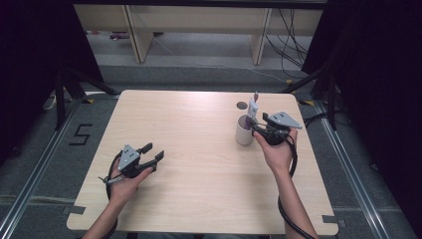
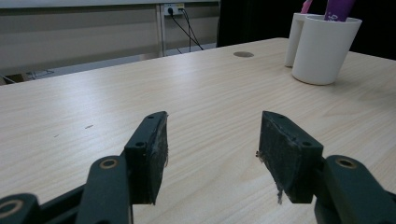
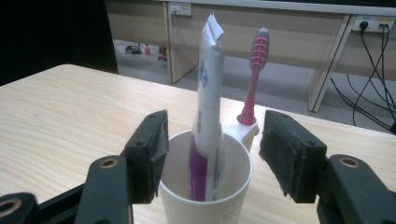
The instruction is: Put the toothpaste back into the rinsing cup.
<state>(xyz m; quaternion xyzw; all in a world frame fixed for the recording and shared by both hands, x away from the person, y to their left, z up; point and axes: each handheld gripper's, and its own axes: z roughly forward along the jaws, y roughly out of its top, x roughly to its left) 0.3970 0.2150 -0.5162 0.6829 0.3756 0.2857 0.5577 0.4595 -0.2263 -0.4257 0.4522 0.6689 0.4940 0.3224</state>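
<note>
- R gripper [image 3: 212,154] has jaws spread wide, nothing pinched; toothpaste tube [image 3: 208,116] stands free betw. them, pads not touching it.
- Tube sits in the white cup [image 3: 205,205], just ahead of & below the R jaws, leaning a bit to the jaws' left side; its crimped end is up, well above the pads.
- Pink toothbrush [image 3: 254,70] is beyond the cup, in the small side holder, a little right of the jaw centreline.
- Likely step: letting go of the tube & backing off. To do it well: keep jaws wide, pull straight back along the jaw line w/o sideways drift, so neither pad clips the cup rim or tips the tube.
- Don't lift thru the tube top; it could snag on a pad.
- L gripper [image 2: 212,149] also spread, empty, low over bare table [image 2: 116,93]; cup is far ahead & to its right. Leave it parked, no need to steady the cup unless it rocks.
</note>
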